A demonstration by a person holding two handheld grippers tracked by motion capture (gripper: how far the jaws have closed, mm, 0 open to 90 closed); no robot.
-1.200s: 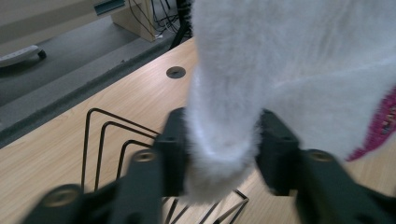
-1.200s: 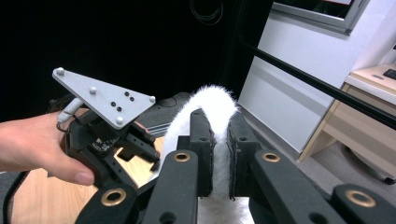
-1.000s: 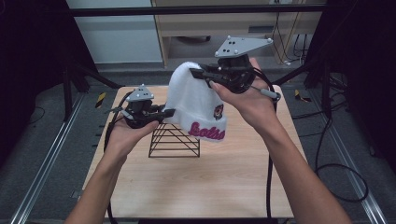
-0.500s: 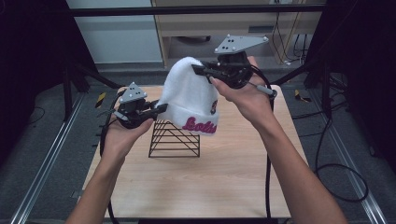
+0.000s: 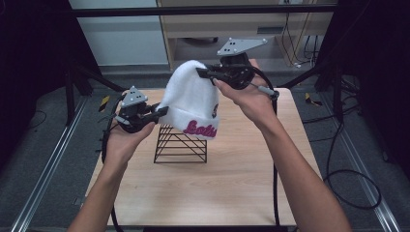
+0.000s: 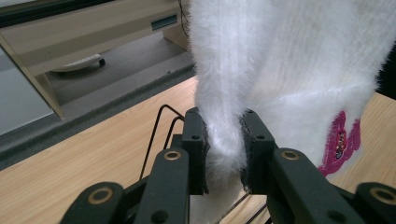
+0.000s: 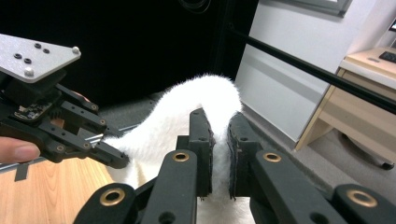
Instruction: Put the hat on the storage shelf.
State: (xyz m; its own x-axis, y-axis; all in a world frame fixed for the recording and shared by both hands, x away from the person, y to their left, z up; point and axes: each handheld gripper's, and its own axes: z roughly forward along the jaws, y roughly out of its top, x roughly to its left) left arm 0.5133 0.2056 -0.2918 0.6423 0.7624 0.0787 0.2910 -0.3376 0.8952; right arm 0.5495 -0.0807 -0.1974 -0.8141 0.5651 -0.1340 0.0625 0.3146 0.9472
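The pink writing on the white hat is hard to read. In the high view it looks like it starts with "Lol", but the letters are blurry and the end curls out of sight. In the left claw view the pink part is cut off by the fold of the hat. There is a small dark patch on the hat too, and it is too small to make out. The hat hides the top of the black wire rack.

The left claw is pinched tight on the fuzzy edge of the hat, low on its left side. In the left claw view the white fluff is squeezed between the two black pads.

The right claw is pinched tight on the top of the hat. In the right claw view the fluff sits in the thin gap between its pads.

The hat hangs in the air between the two claws, above the rack and the wooden bench.
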